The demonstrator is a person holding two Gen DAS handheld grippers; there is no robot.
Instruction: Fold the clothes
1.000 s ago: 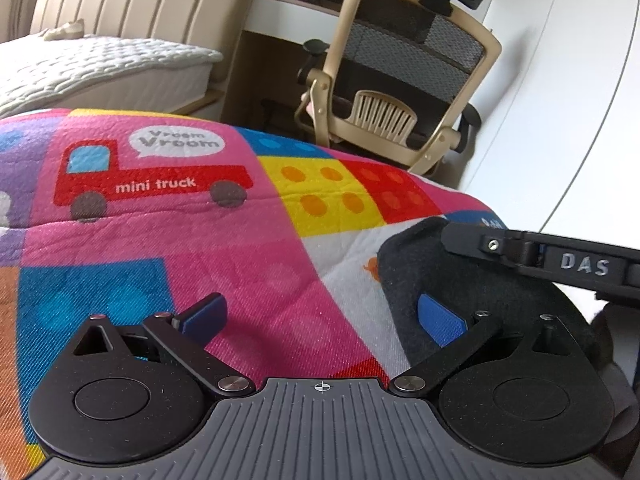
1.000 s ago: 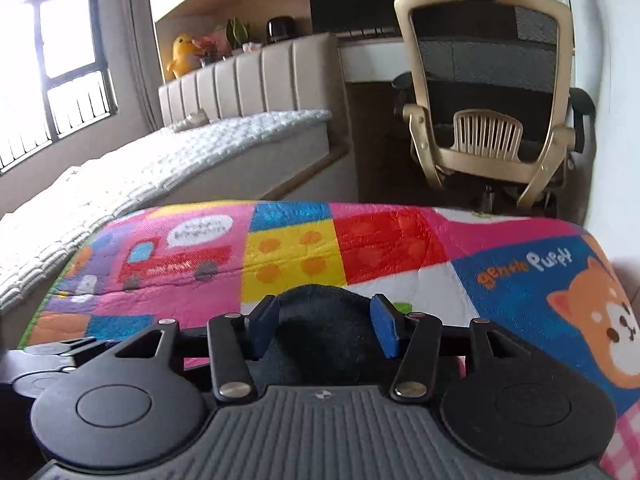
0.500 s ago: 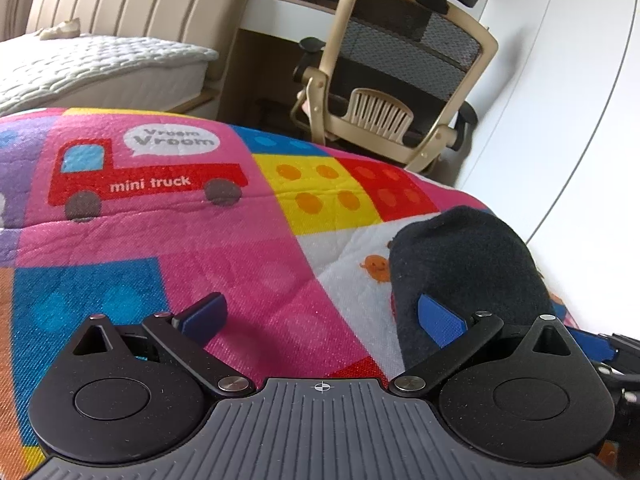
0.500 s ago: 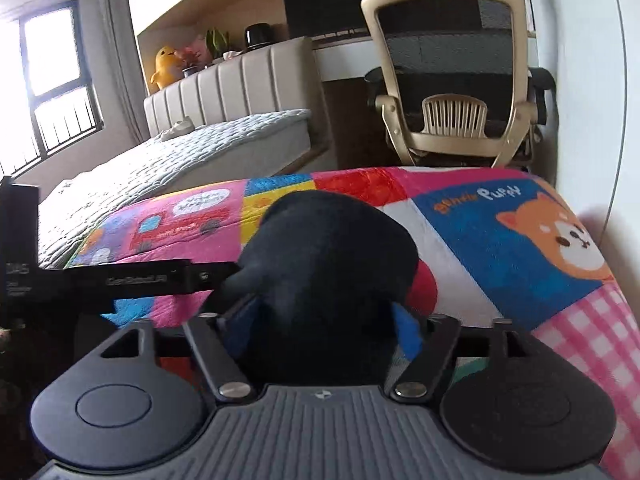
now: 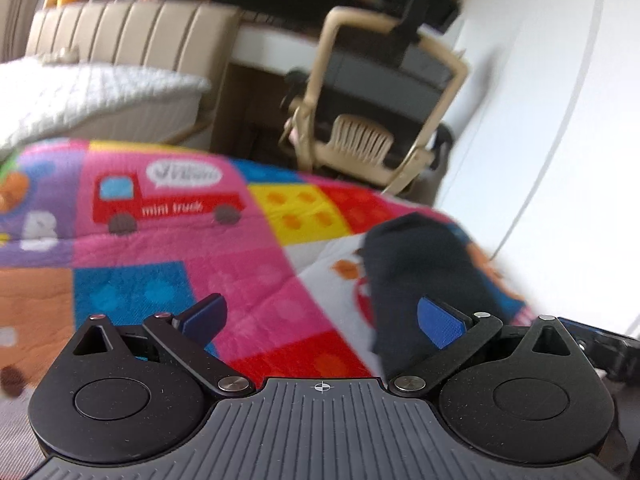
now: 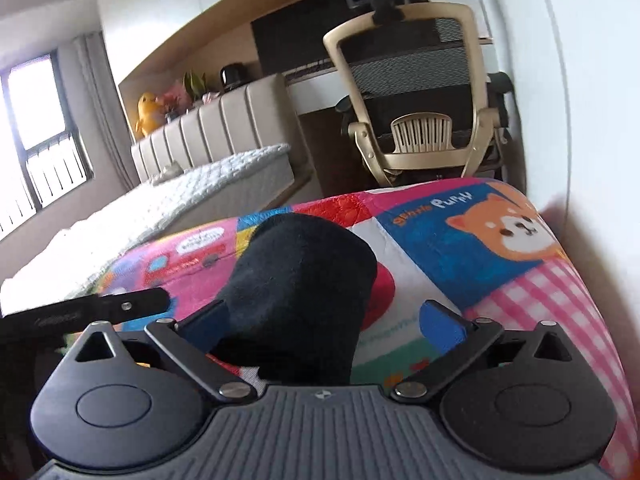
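Where a second ago the right tool (image 6: 324, 326) was closed narrowly around the black garment (image 6: 304, 288), its jaws are now opening and stand wide, with the cloth lying loose between the blue pads (image 6: 442, 326) and only brushing the left one. The garment is seen as a compact dark bundle resting on the colourful play mat (image 6: 460, 248), right of the mat's middle and near the white wall. In the left wrist view the left tool (image 5: 320, 316) is held wide and empty, nothing being gripped, and the same bundle (image 5: 420, 272) is seen to its right, behind the right pad. It is judged that the bundle has been released and set down, so this fold is taken as finished; whether further clothes remain cannot be told.
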